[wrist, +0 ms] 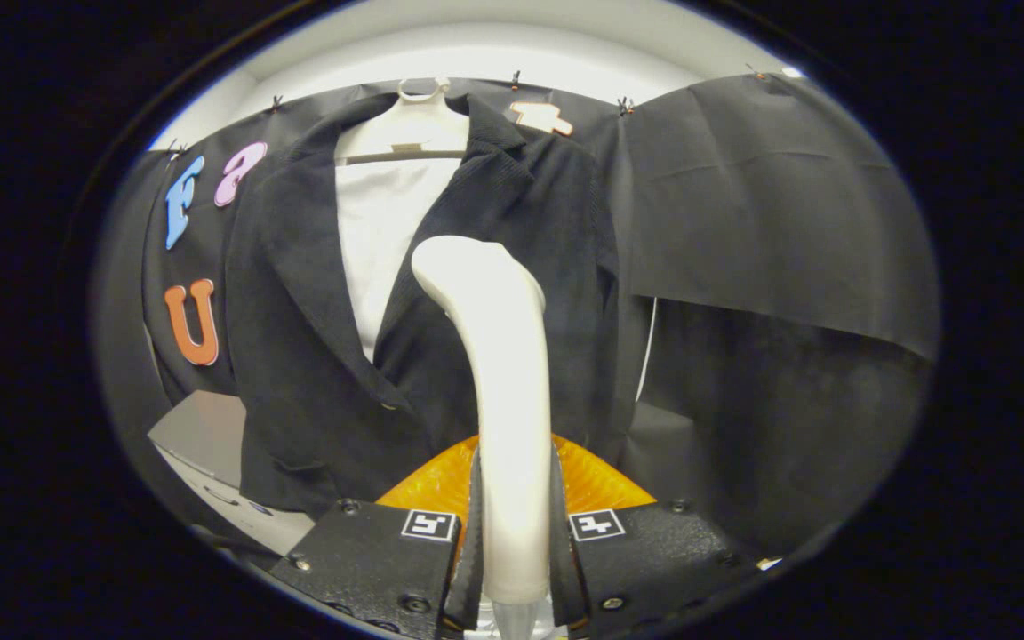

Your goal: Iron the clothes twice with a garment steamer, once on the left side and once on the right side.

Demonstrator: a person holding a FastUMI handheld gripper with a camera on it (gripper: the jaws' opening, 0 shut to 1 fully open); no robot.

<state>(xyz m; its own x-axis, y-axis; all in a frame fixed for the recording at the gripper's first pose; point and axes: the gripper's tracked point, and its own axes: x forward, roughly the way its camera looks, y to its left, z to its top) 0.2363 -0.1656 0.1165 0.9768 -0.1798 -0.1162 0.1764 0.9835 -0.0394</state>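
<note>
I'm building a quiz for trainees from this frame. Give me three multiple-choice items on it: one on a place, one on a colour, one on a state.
1. Where is the steamer head?
A. Against the jacket front, by the right lapel
B. On a table
C. Behind the hanger

2. What colour is the jacket?
A. Red
B. Black
C. Yellow

3. What are the claw fingers doing?
A. Spread wide, holding nothing
B. Pinching the jacket's hem
C. Pressing on the steamer's handle from both sides

Answers:
1 A: the head overlaps the jacket beside the white shirt.
2 B: its cloth is dark throughout.
3 C: the handle sits clamped between both fingers.
</note>
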